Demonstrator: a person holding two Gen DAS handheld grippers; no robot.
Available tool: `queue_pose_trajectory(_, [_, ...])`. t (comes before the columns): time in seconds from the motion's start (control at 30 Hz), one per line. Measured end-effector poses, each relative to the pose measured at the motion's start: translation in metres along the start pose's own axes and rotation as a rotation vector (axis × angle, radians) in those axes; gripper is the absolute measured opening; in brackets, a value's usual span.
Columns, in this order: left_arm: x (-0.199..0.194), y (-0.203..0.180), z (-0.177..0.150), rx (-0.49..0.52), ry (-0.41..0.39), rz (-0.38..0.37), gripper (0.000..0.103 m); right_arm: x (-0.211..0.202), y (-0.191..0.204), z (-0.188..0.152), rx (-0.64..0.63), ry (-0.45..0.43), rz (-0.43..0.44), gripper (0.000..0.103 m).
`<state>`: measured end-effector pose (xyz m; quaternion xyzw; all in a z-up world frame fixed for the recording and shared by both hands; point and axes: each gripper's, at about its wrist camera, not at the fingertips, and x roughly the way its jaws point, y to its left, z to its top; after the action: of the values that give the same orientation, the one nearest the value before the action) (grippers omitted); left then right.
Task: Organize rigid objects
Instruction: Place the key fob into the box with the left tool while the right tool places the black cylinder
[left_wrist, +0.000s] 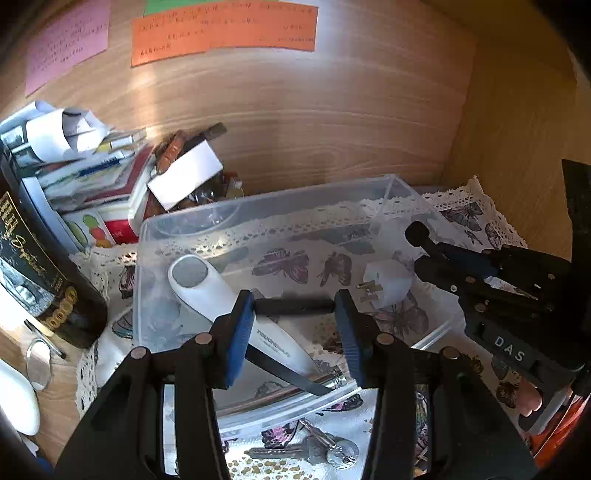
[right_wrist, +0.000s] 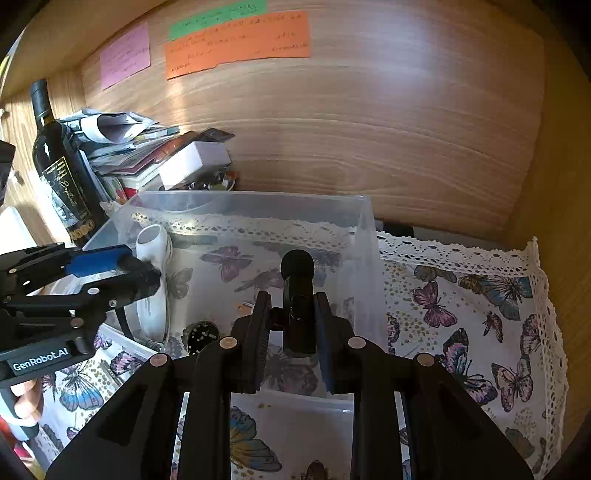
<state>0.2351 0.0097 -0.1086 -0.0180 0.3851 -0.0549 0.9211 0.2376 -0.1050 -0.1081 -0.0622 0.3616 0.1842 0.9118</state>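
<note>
A clear plastic bin (left_wrist: 258, 201) (right_wrist: 364, 236) stands on a butterfly cloth. Inside lie a white handled tool (left_wrist: 229, 306) (right_wrist: 153, 266) and a white plug adapter (left_wrist: 386, 282). My left gripper (left_wrist: 295, 306) is over the bin, shut on a thin black rod (left_wrist: 293, 305) that spans its blue fingertips. My right gripper (right_wrist: 291, 321) is shut on a black cylindrical object with a round head (right_wrist: 297, 291) (left_wrist: 421, 236), held over the bin's right part. A key bunch (left_wrist: 314, 448) lies on the cloth in front of the bin.
A dark wine bottle (left_wrist: 40, 266) (right_wrist: 61, 170) stands at the left, with a pile of papers and boxes (left_wrist: 110, 177) (right_wrist: 147, 155) behind the bin. Wooden walls enclose the back and right. The butterfly cloth (right_wrist: 461, 314) extends to the right.
</note>
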Motion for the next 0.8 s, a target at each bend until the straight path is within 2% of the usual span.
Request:
queue_pose_trajectory(0.1, [-0.001, 0.001, 0.001, -0.006, 0.004, -0.007, 0.046, 0.001, 0.001, -0.001, 0.002, 0.015, 0.001, 0.024])
queue_pose_trajectory(0.23, [-0.013, 0.001, 0.002, -0.01, -0.019, -0.01, 0.055, -0.006, 0.003, 0.0, -0.003, -0.008, -0.011, 0.048])
queue_pose_trajectory(0.37, [-0.033, 0.002, 0.001, -0.012, -0.056, -0.01, 0.063, -0.024, 0.007, 0.002, -0.018, -0.053, -0.025, 0.06])
queue_pose_trajectory(0.43, [-0.044, 0.004, -0.001, -0.015, -0.073, -0.007, 0.071, -0.033, 0.009, 0.003, -0.018, -0.071, -0.023, 0.076])
queue_pose_trajectory(0.5, [-0.055, 0.005, -0.004, -0.02, -0.092, -0.007, 0.078, -0.045, 0.011, 0.001, -0.016, -0.098, -0.021, 0.084])
queue_pose_trajectory(0.57, [-0.067, 0.008, -0.008, -0.022, -0.108, -0.006, 0.085, -0.055, 0.014, -0.002, -0.024, -0.096, -0.024, 0.086])
queue_pose_trajectory(0.63, [-0.078, 0.01, -0.014, -0.02, -0.122, 0.003, 0.091, -0.065, 0.016, -0.007, -0.025, -0.103, -0.022, 0.093])
queue_pose_trajectory(0.73, [-0.09, 0.013, -0.023, -0.015, -0.131, 0.013, 0.094, -0.077, 0.019, -0.017, -0.024, -0.113, -0.018, 0.103])
queue_pose_trajectory(0.8, [-0.097, 0.016, -0.032, -0.014, -0.128, 0.014, 0.096, -0.081, 0.021, -0.025, -0.024, -0.111, -0.024, 0.103])
